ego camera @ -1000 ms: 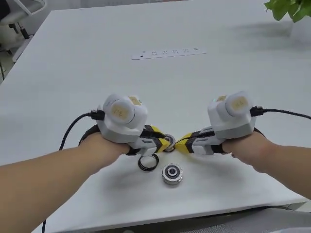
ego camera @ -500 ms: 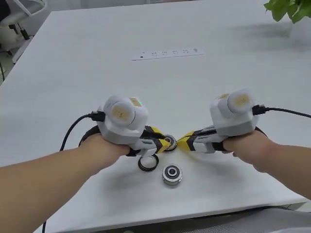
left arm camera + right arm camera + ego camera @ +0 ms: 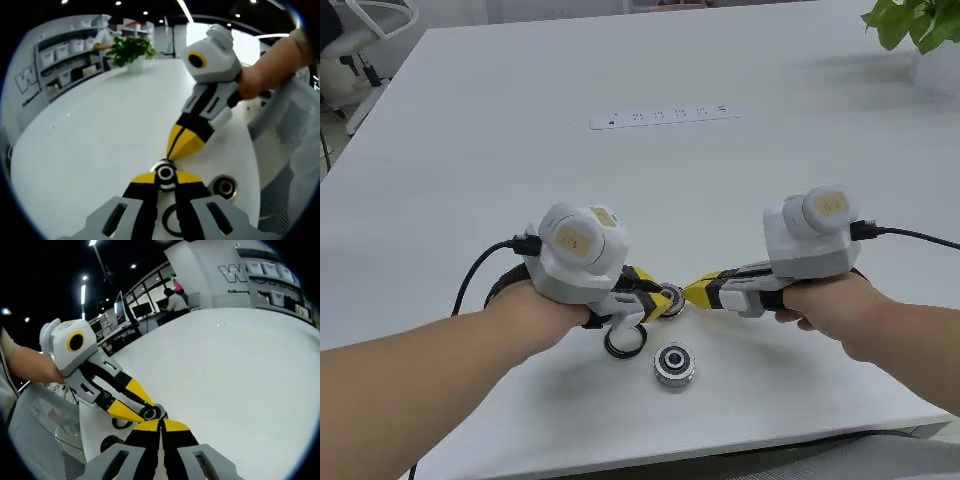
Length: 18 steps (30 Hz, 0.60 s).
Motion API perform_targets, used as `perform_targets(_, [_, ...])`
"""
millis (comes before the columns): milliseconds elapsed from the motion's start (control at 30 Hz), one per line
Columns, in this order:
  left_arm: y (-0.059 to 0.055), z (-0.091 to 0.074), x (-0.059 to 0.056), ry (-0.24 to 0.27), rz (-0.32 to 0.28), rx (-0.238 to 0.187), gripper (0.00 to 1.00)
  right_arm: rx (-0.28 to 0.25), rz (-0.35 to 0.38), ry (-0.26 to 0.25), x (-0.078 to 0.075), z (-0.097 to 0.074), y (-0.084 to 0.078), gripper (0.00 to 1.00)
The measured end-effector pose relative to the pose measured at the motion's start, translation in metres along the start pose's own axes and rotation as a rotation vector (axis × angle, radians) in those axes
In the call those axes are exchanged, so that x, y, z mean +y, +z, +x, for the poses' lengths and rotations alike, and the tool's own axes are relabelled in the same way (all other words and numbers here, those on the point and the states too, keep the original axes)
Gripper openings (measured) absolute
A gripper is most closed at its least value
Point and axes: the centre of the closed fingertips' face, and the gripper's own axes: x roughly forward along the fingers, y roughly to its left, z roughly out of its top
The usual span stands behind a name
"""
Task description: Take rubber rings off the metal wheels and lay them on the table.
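A: Where is the metal wheel (image 3: 668, 298)?
B: Low in the middle of our head view. Our left tool (image 3: 655, 302) is squeezing it between its yellow tips.
A: And our right tool (image 3: 693, 291)?
B: Its tips are pressed tight together, right against the wheel's right edge.
A: What lies below?
B: A loose rubber ring (image 3: 625, 340) and a second wheel (image 3: 674, 363), side by side on the white tabletop (image 3: 520, 150), just under our tools.
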Motion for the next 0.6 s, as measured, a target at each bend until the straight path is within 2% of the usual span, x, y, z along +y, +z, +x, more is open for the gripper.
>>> perform_targets(600, [-0.0002,-0.0004,0.0001,0.001,0.013,0.01,0.12,-0.004,-0.016,0.025,0.0067,0.002,0.002,0.0])
